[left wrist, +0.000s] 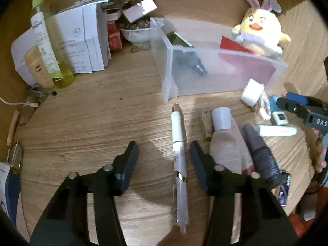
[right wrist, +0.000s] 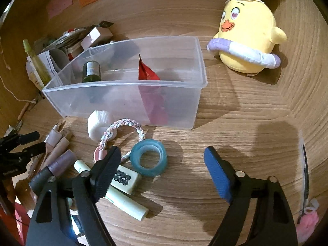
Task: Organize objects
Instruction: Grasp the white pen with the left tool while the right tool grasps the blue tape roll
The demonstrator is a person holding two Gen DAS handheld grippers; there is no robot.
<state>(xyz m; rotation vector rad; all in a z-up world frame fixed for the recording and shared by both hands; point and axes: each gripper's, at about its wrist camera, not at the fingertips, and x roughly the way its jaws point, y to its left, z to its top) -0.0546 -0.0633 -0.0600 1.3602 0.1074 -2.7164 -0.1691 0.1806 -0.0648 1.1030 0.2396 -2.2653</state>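
Clutter covers our wooden desk (right wrist: pixel 246 123) around a clear plastic bin (right wrist: pixel 127 94), which holds a dark bottle (right wrist: pixel 91 71) and a red packet (right wrist: pixel 147 71). Our left gripper (left wrist: pixel 164 153) has its jaws apart, a white pen (left wrist: pixel 178 135) lying on the desk between them, untouched by either pad. Our right gripper (right wrist: pixel 162 164) stands wide apart over a blue tape roll (right wrist: pixel 149 157), gripping nothing. A yellow plush chick (right wrist: pixel 248 34) sits beside the bin.
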